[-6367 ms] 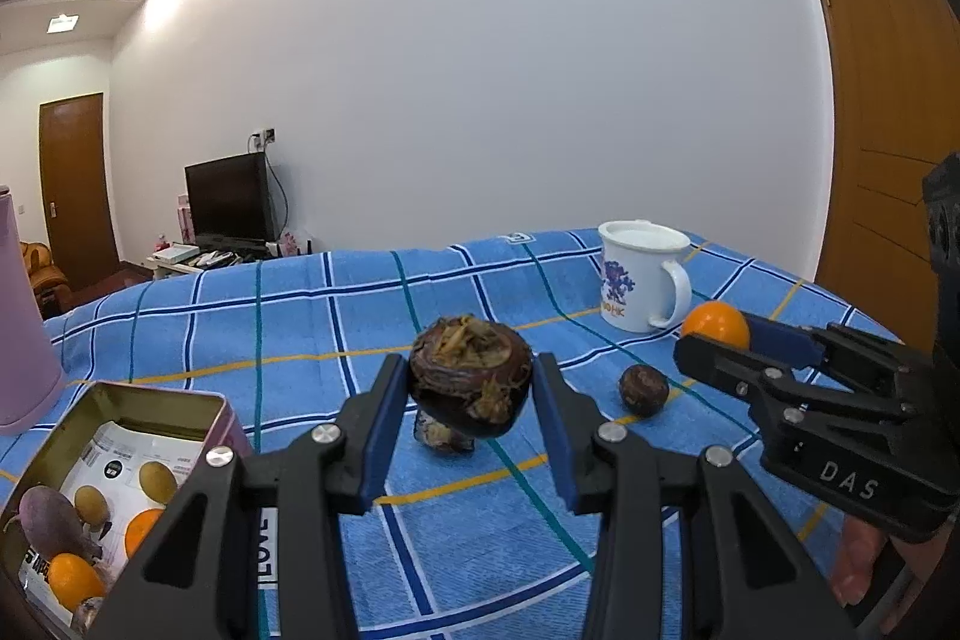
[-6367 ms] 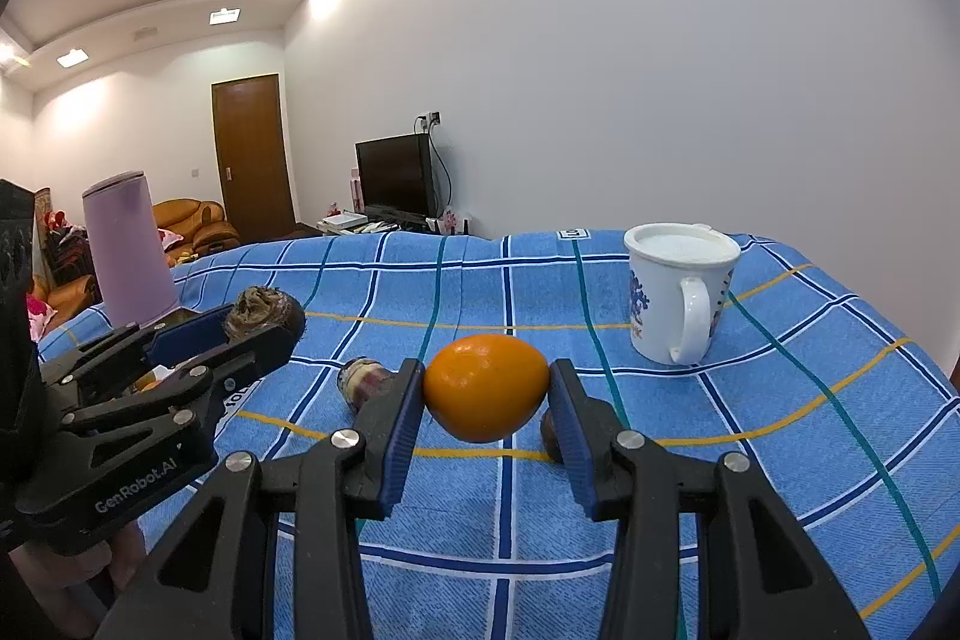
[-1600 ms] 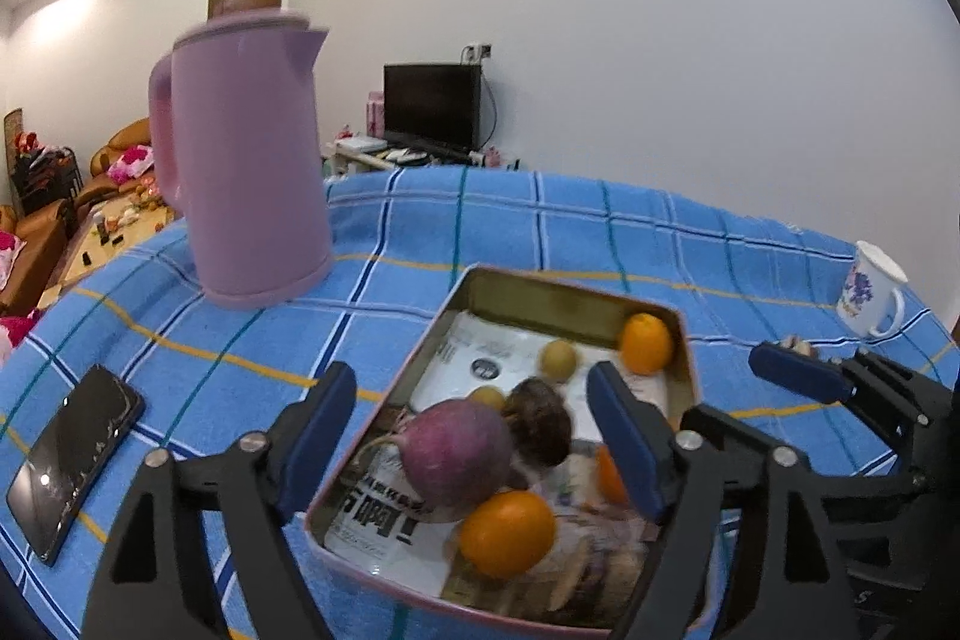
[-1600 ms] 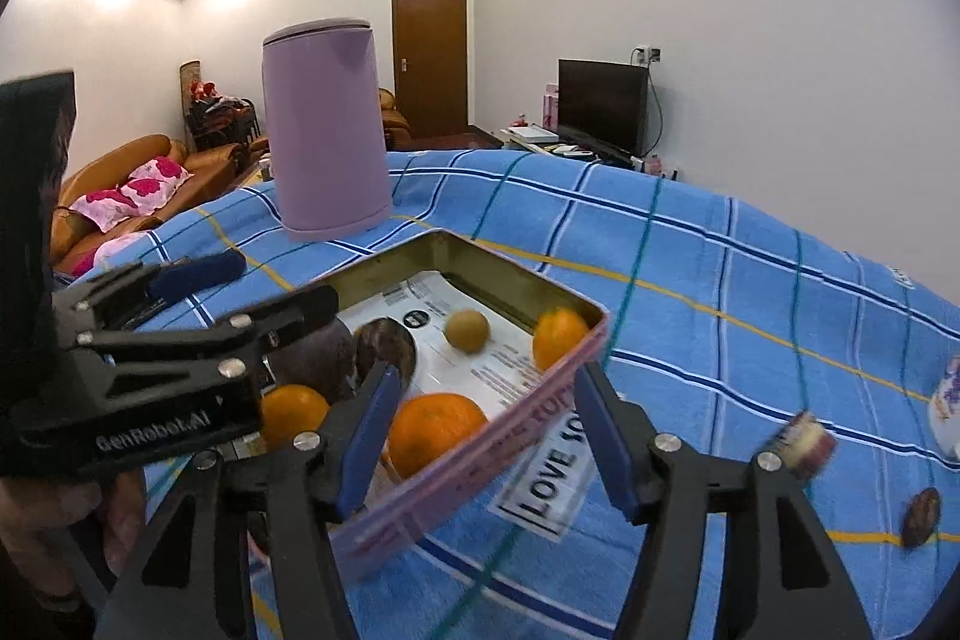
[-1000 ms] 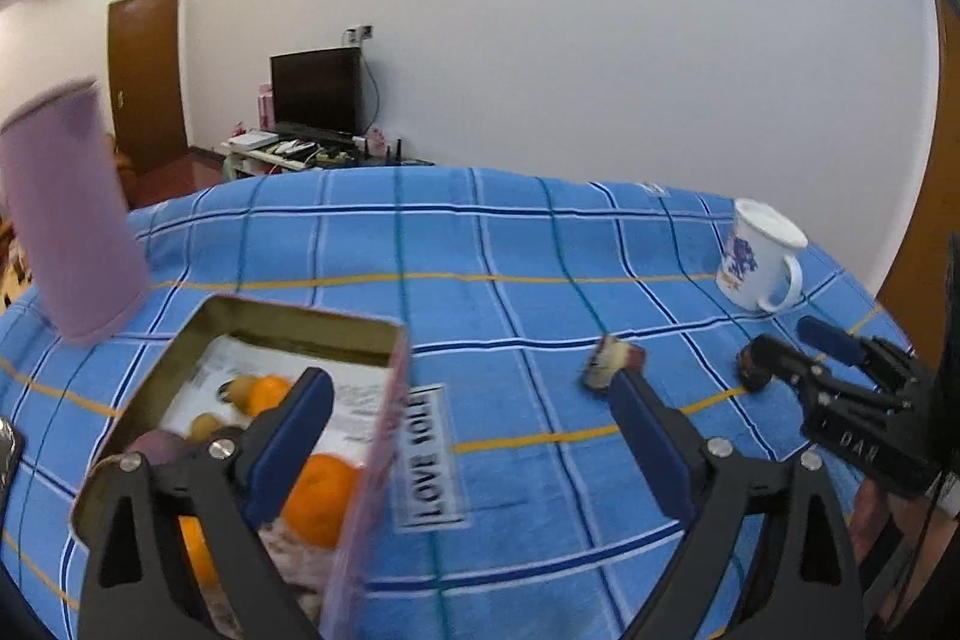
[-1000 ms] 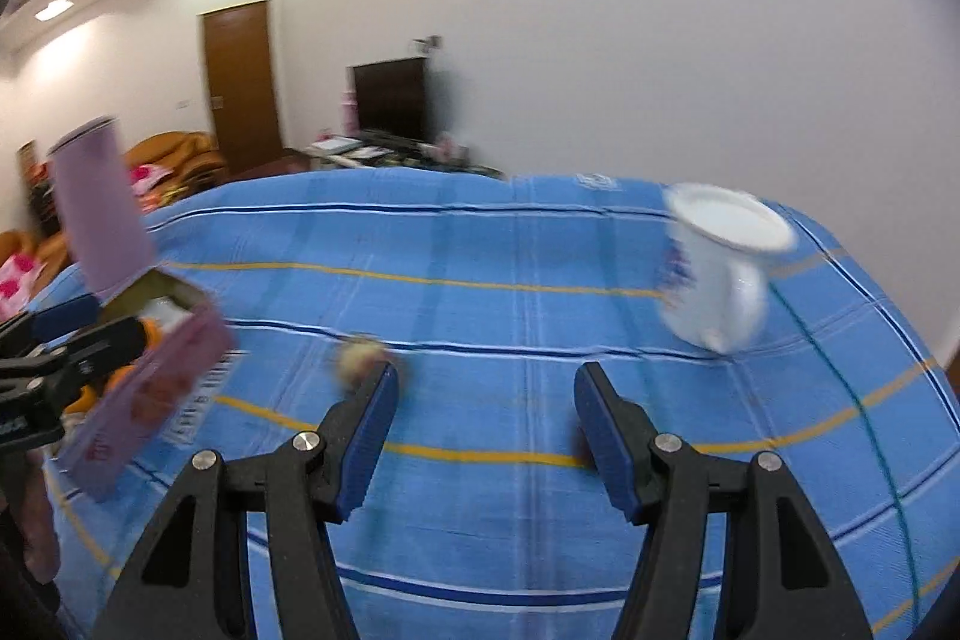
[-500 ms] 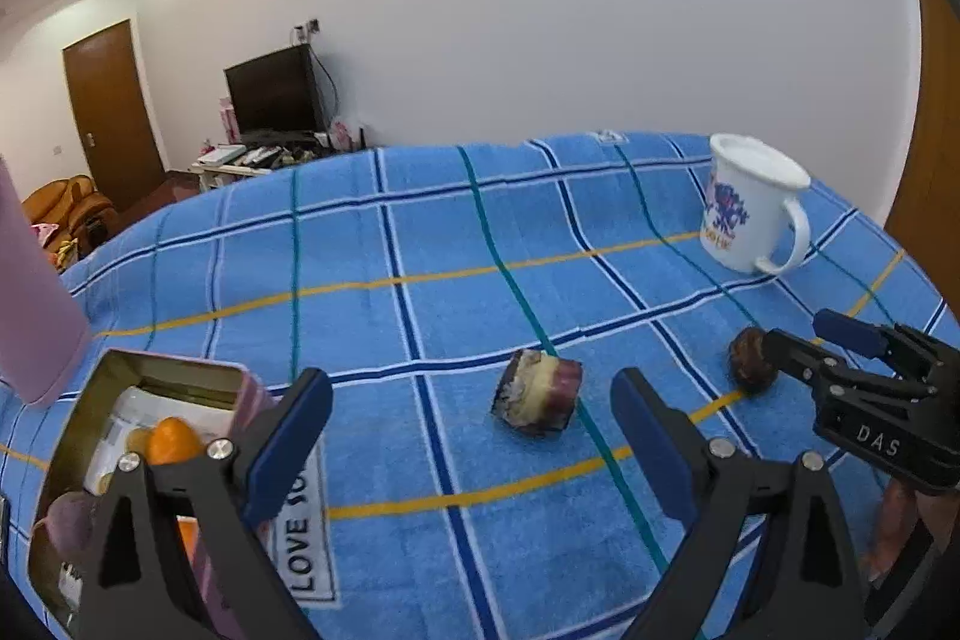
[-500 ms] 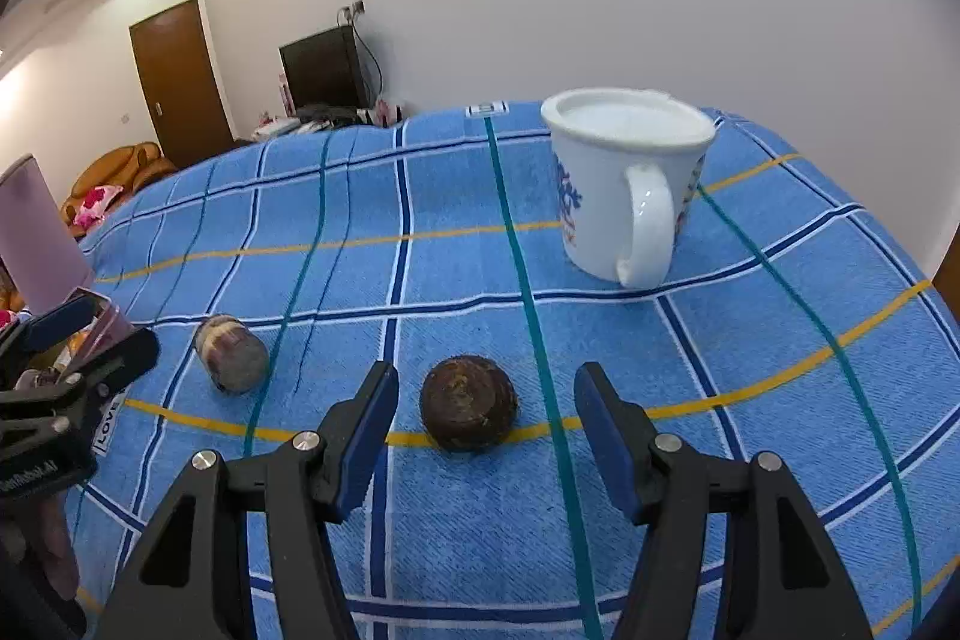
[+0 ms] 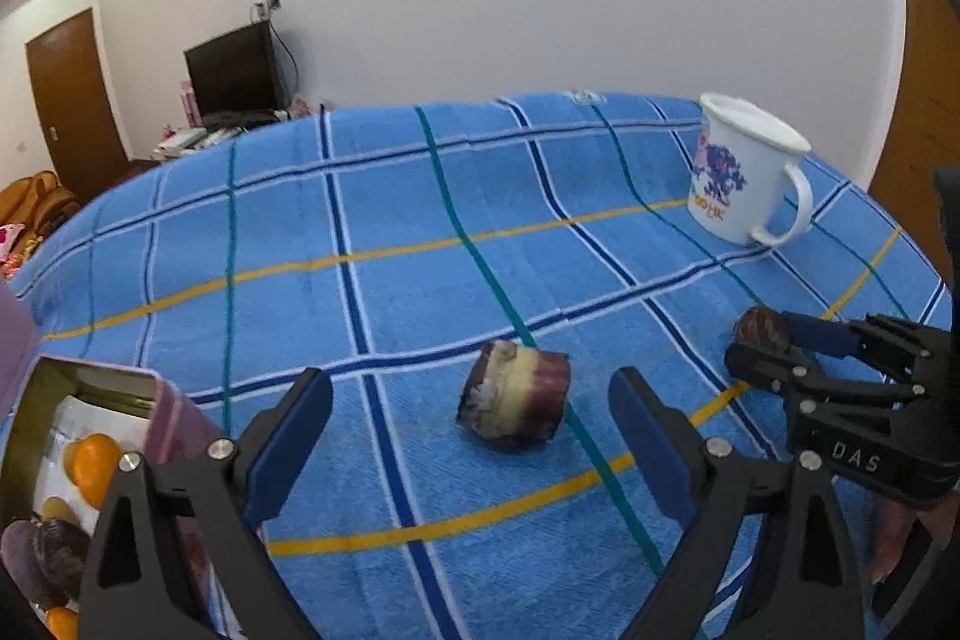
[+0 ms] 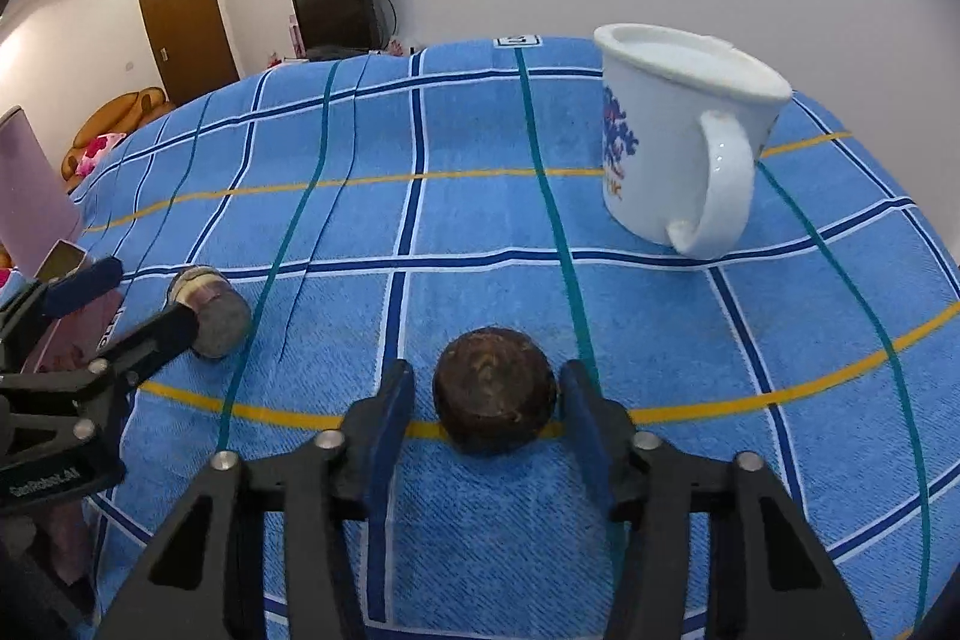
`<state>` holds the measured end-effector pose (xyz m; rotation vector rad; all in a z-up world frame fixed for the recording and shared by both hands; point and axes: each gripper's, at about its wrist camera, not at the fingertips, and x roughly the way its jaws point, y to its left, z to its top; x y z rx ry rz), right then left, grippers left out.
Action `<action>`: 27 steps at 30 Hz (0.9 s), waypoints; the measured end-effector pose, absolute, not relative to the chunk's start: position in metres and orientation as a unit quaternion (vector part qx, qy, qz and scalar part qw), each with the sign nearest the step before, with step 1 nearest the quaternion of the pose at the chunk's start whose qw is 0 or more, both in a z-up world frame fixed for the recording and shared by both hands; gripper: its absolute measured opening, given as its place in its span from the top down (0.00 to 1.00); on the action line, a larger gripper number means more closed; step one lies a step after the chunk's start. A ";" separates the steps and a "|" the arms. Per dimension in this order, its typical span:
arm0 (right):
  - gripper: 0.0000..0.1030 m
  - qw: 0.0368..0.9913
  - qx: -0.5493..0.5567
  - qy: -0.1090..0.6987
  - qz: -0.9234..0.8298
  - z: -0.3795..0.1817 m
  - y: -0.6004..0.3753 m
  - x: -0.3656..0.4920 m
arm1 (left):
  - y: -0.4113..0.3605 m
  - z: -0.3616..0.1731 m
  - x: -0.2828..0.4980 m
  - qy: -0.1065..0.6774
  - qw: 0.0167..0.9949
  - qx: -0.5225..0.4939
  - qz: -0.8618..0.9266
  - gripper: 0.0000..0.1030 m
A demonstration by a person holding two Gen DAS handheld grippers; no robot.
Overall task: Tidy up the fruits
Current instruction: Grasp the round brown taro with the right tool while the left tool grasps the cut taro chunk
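While the right gripper is closing, the brown round fruit lies between its jaws on the blue checked cloth, in front of the white mug. Left of this mug, the left gripper stands wide around the cut purple piece, not touching it.

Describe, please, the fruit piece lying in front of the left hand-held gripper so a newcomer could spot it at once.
Start at the white mug on the blue checked cloth, then come toward the tin of fruit. Between them lies the cut fruit piece, on its side beside a green stripe. Unlike the round brown fruit, it is a stubby cylinder with purple skin and a pale cut face.
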<state>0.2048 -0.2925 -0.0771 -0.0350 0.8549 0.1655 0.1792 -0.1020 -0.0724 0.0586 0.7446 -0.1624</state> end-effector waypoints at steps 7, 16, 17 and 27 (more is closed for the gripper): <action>0.60 0.901 -0.021 0.423 0.091 -0.080 -0.291 0.205 | -0.101 -0.079 0.188 0.390 0.913 0.009 -0.117 0.45; 0.60 0.905 -0.037 0.414 0.093 -0.079 -0.278 0.206 | -0.102 -0.083 0.189 0.404 0.905 0.006 -0.133 0.60; 0.60 0.905 -0.037 0.413 0.095 -0.079 -0.277 0.205 | -0.102 -0.084 0.189 0.404 0.905 0.007 -0.133 0.60; 0.60 0.912 -0.021 0.389 0.128 -0.071 -0.275 0.198 | -0.106 -0.076 0.179 0.377 0.916 0.026 -0.134 0.60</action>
